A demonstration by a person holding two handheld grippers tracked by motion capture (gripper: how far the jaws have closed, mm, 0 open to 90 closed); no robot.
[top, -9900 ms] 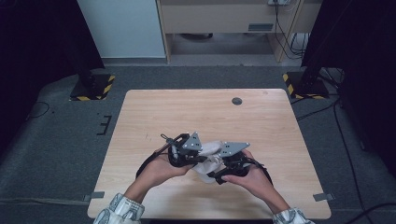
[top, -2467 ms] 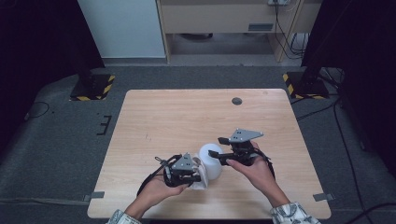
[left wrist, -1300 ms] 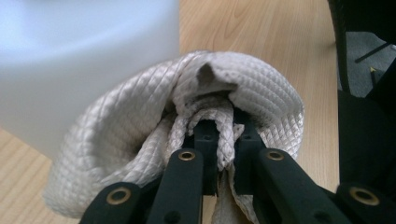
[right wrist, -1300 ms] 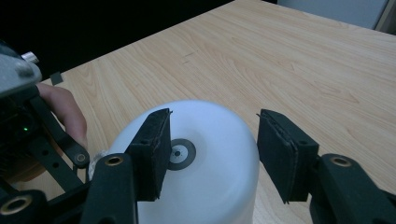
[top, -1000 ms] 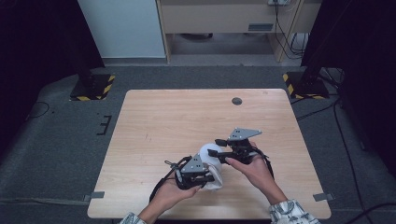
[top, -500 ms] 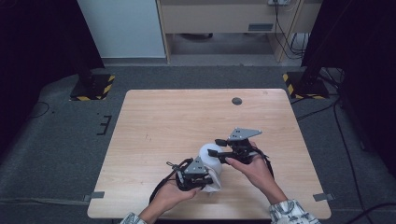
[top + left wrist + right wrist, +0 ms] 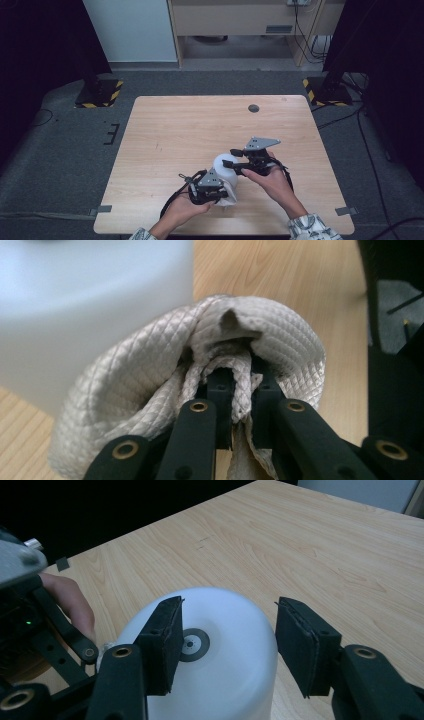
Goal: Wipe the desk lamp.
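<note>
We've got the left gripper pinching the cloth against the white container, but the right gripper hangs spread over it, so hard wiping could tip it.

Left gripper, clamping the cloth, now sits lower-right against the white container, off its earlier spot further left.

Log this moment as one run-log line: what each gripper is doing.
left gripper: shut on white cloth, beside white dome | right gripper: open, over dome's top | table
</note>
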